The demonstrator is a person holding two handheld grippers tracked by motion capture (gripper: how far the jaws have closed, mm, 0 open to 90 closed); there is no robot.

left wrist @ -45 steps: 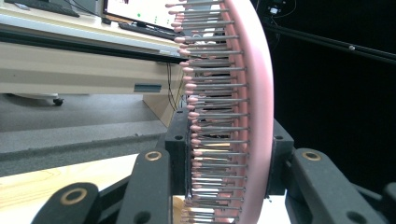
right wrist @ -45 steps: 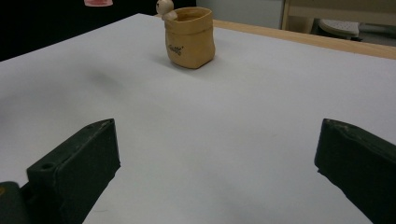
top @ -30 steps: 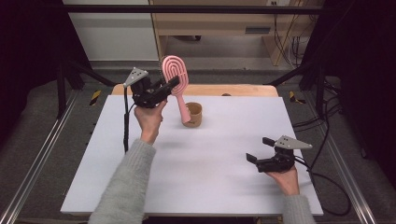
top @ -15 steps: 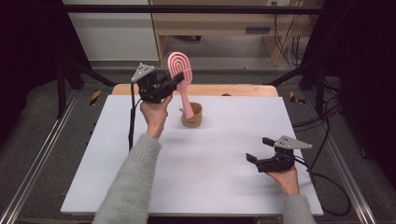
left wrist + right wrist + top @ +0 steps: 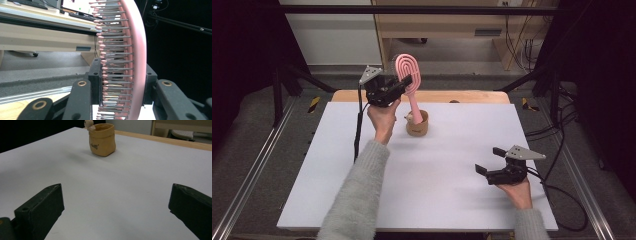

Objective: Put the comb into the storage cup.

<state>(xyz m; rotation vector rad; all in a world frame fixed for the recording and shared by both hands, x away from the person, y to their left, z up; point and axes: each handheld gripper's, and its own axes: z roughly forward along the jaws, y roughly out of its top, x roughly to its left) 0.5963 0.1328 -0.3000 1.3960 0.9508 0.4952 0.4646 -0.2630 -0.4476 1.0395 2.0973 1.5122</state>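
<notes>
We judge the main risk to be the small tan pot (image 5: 417, 123) tipping over. The pink hairbrush (image 5: 408, 85) stands steeply with its handle end at or inside the pot's mouth, and its head is clamped high up in the left tool (image 5: 398, 86). Whether the handle tip sits inside the pot or just above the rim, we cannot tell from the high view. If we drag the brush sideways while the handle is against the rim, the light pot could topple or slide across the white bench (image 5: 437, 200). The grip itself is a second concern: in the left gripper view the jaws close across the bristles (image 5: 110, 67) on one side and the smooth curved back (image 5: 138, 62) on the other, so the springy bristles could let the brush twist or slip.

The left forearm reaches forward from the bottom of the high view, wrist bent upward, holding the tool above and just behind the pot. The right tool (image 5: 494, 162) rests low near the bench's right front, well apart from the pot, jaws spread wide and holding nothing (image 5: 112, 202).
</notes>
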